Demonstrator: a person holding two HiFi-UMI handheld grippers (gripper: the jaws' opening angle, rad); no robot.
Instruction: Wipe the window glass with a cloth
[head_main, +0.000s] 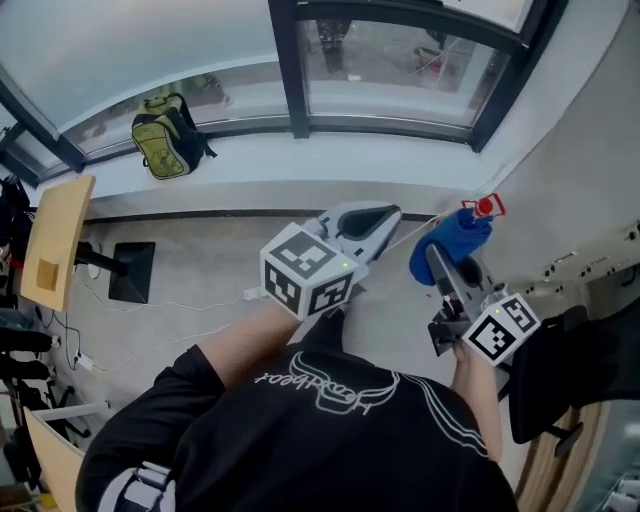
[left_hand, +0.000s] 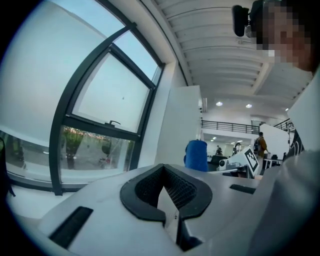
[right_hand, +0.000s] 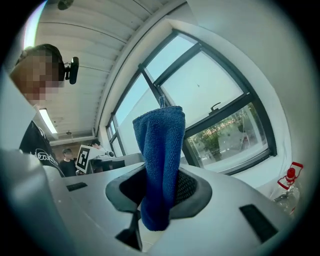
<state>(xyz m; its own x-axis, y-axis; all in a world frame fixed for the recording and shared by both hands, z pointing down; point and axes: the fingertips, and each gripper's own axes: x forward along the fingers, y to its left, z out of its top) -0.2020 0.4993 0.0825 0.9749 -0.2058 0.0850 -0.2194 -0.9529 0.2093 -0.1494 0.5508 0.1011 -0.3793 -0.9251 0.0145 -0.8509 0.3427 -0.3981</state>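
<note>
A blue cloth (right_hand: 159, 165) is clamped between the jaws of my right gripper (right_hand: 161, 192), standing up folded in front of the window glass (right_hand: 210, 90). In the head view the cloth (head_main: 447, 243) sticks out past my right gripper (head_main: 441, 262), short of the window glass (head_main: 395, 62). My left gripper (head_main: 372, 222) is shut with nothing between its jaws and points toward the window sill. In the left gripper view its jaws (left_hand: 165, 192) meet, with the window glass (left_hand: 112, 95) beyond and the blue cloth (left_hand: 197, 155) off to the right.
A dark window frame post (head_main: 287, 70) divides the panes above a white sill (head_main: 330, 160). A green backpack (head_main: 168, 135) sits on the sill at left. A bottle with a red sprayer (head_main: 485, 207) stands by the right wall. A wooden board (head_main: 55, 240) and cables lie left.
</note>
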